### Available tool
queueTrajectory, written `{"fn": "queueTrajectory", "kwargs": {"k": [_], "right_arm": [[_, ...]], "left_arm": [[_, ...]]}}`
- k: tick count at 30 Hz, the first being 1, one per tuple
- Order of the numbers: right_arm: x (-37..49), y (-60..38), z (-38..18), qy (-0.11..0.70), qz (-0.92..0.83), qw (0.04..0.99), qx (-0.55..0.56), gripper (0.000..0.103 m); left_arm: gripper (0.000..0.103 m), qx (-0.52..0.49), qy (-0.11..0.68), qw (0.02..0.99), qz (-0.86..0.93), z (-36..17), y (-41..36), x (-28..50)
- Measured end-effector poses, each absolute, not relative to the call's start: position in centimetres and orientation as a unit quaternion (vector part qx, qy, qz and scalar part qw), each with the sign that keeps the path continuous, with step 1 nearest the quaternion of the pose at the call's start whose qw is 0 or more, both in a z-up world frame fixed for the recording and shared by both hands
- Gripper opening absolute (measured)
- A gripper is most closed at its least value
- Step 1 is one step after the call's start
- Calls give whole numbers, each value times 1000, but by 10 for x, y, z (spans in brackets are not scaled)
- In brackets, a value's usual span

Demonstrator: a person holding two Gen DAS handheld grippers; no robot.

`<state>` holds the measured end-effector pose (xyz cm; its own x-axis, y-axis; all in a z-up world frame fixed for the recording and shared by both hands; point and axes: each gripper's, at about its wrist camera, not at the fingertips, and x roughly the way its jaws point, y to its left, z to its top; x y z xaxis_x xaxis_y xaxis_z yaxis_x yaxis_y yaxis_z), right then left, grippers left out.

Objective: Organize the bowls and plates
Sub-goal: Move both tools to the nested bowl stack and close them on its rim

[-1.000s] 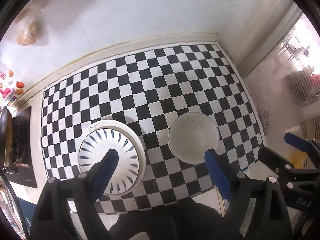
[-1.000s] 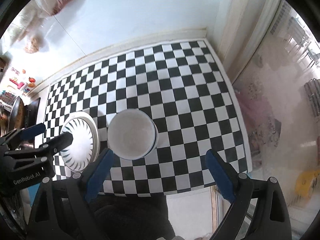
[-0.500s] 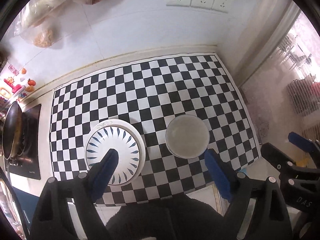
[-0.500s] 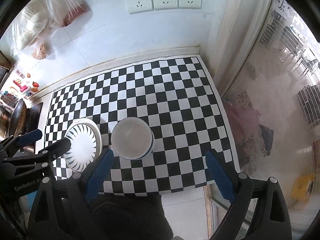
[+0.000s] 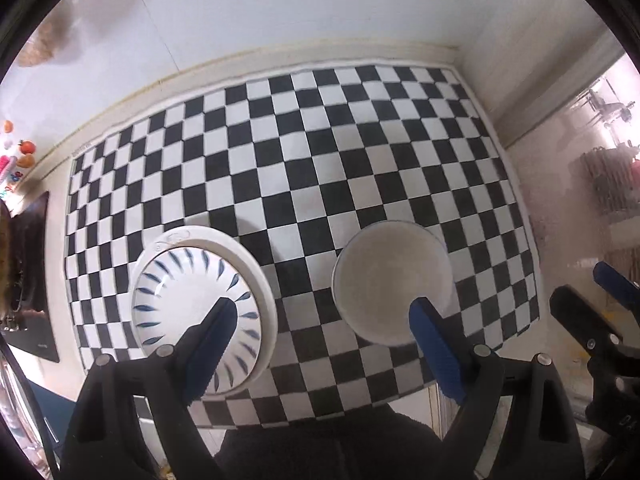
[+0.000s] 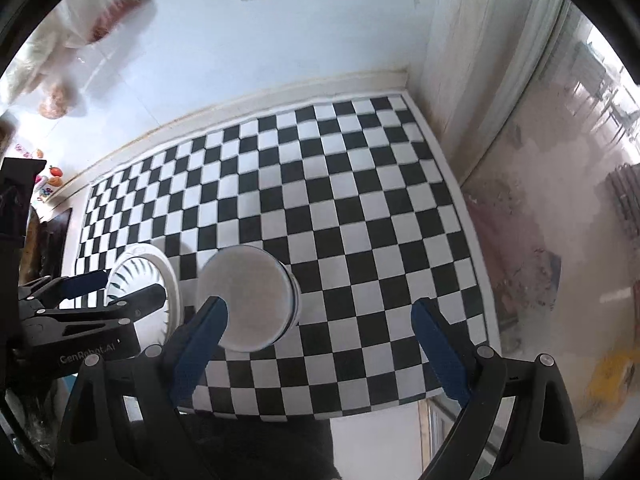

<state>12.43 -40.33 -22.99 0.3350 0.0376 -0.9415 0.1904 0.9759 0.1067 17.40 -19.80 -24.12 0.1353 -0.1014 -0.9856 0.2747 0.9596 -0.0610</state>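
Left wrist view shows the dishes parked side by side near the front edge of the checkered mat [image 5: 320,152] — a blue-patterned plate [image 5: 192,300] nested on a white plate [image 5: 260,276], with a plain bowl [image 5: 390,280] well apart to its right, probably within easy reach for sorting. Pointing straight down, the left gripper [image 5: 324,344] hangs above them with jaws spread wide and empty. Beside it the right gripper [image 6: 320,336] tilts steeply down over the bowl — also wide open, holding nothing.
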Motion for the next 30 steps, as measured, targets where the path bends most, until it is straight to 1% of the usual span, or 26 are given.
{"fn": "queueTrajectory", "kwargs": {"k": [3, 4, 5, 6, 7, 9, 10, 18, 25, 26, 27, 29, 30], "right_arm": [[135, -408, -252, 588, -54, 800, 107, 95], [138, -410, -260, 593, -56, 796, 109, 95], [142, -411, -268, 597, -55, 792, 112, 95], [144, -412, -274, 600, -55, 790, 115, 95], [147, -413, -281, 604, -57, 786, 117, 95], [152, -416, -296, 613, -51, 778, 128, 95], [154, -417, -303, 618, -53, 774, 130, 95], [162, -425, -364, 653, -36, 734, 183, 95], [168, -416, -400, 672, -13, 711, 206, 95], [169, -415, -405, 674, -13, 709, 207, 94], [170, -415, -408, 674, -14, 708, 208, 93], [170, -415, -415, 675, -12, 706, 214, 93], [171, -416, -417, 675, -9, 704, 220, 90]], "left_arm": [[88, 69, 656, 741, -127, -259, -201, 184], [86, 68, 657, 739, -129, -263, -202, 186], [81, 69, 660, 737, -132, -268, -204, 189], [69, 70, 661, 735, -134, -272, -205, 191], [59, 71, 666, 730, -136, -278, -206, 195], [47, 65, 679, 718, -138, -289, -208, 200], [46, 59, 687, 710, -141, -295, -209, 203], [46, 34, 726, 668, -160, -337, -216, 214], [46, 25, 757, 628, -178, -370, -228, 214], [46, 24, 760, 624, -178, -374, -230, 213], [42, 25, 762, 622, -177, -377, -230, 213], [42, 19, 767, 617, -174, -384, -229, 213], [43, 15, 770, 613, -174, -387, -229, 213]]}}
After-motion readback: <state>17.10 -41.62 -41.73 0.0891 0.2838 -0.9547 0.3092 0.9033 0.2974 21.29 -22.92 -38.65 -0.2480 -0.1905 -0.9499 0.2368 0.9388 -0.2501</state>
